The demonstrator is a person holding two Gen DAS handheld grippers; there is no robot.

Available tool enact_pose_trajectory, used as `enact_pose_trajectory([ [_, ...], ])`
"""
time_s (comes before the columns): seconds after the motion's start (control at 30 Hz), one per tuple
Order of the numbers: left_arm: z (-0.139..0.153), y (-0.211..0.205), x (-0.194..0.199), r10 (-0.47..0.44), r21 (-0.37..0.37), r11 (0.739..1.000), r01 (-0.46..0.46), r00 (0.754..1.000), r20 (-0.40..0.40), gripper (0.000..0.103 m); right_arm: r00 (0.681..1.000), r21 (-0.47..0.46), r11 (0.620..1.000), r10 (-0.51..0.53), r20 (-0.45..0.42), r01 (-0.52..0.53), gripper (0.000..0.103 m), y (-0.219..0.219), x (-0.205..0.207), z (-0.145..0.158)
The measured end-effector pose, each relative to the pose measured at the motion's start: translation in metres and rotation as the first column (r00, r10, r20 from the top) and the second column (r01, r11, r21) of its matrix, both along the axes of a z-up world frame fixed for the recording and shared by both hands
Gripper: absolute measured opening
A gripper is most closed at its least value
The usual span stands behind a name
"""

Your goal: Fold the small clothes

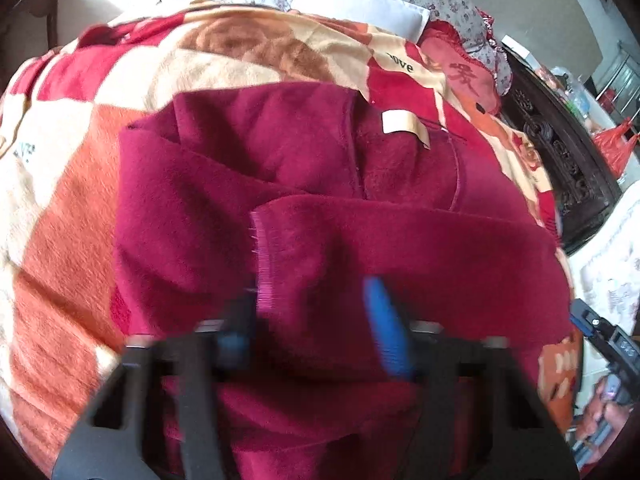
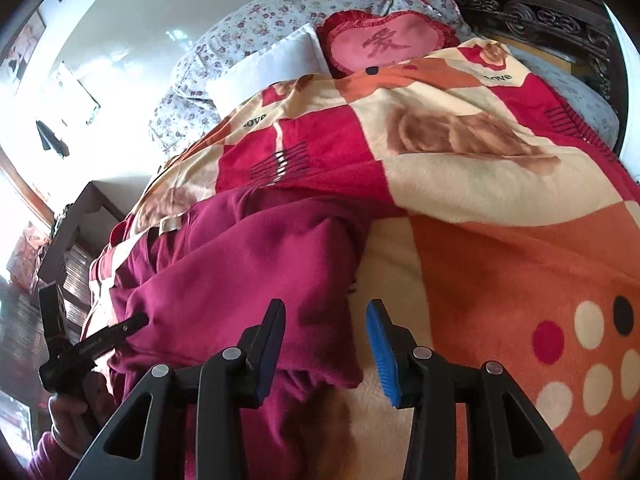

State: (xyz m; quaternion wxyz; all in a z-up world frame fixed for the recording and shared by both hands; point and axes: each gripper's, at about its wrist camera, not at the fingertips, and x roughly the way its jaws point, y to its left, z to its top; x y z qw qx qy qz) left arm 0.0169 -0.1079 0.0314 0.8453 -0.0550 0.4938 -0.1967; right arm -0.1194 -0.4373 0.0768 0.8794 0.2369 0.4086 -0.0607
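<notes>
Left wrist view: the left tongs (image 1: 316, 320) sat low over one dark magenta fleece garment (image 1: 280, 184), which lay crumpled on the red, orange and cream checked plush blanket (image 1: 72, 200) of the bed. The picture was blurred around the two fingers. A fold of the fleece lay between them, but I could not tell whether the pads pressed it or stood just off it. One cream fabric label (image 1: 404, 126) showed on the garment's far part. At the right edge part of the right tongs (image 1: 600, 336) showed, beside the garment's edge.

Right wrist view: the right tongs (image 2: 326, 354) stood released, the two blue-padded fingers clearly apart. The near edge of the magenta garment (image 2: 240, 272) lay under the inner finger, and bare blanket (image 2: 500, 260) showed under the gap. Nothing was gripped. At the left, the left tongs (image 2: 132, 324) had their tips at the garment's far side, the grip itself hidden. Beyond lay one white pillow (image 2: 272, 68), one pink heart-shaped cushion (image 2: 384, 46) and one floral quilt (image 2: 248, 20).
</notes>
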Motion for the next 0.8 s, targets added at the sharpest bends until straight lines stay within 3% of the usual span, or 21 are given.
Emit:
enact_pose_trajectory([
  [0.07, 0.003, 0.003, 0.001, -0.001, -0.02, 1.0, 0.001, 1.0, -0.002, 0.016, 1.0, -0.012, 1.0, 0.011, 0.0, -0.011, 0.04, 0.006, 0.003, 0.002],
  [0.27, 0.036, 0.03, -0.005, 0.049, -0.045, 0.998, -0.045, 0.994, 0.093, 0.014, 0.999, -0.085, 0.996, 0.028, 0.018, -0.026, 0.04, 0.018, 0.023, 0.013],
  [0.4, 0.014, 0.04, 0.007, 0.093, 0.009, 0.996, -0.093, 0.995, 0.02, 0.014, 0.999, -0.093, 0.995, 0.045, 0.005, -0.045, 0.04, 0.024, 0.049, 0.005],
  [0.47, 0.001, 0.037, 0.008, 0.087, 0.024, 0.996, -0.087, 0.996, -0.02, 0.015, 0.998, -0.124, 0.991, 0.039, -0.051, -0.045, 0.041, 0.026, 0.066, -0.012],
  [0.57, 0.001, 0.03, 0.004, 0.081, 0.053, 0.995, -0.081, 0.997, 0.012, 0.015, 0.997, -0.151, 0.988, 0.021, -0.068, -0.031, 0.043, 0.026, 0.07, -0.019],
  [0.8, 0.006, 0.033, -0.002, 0.065, 0.048, 0.997, -0.064, 0.998, -0.02, 0.042, 0.997, -0.158, 0.984, 0.075, -0.036, -0.079, 0.044, 0.038, 0.04, 0.004],
])
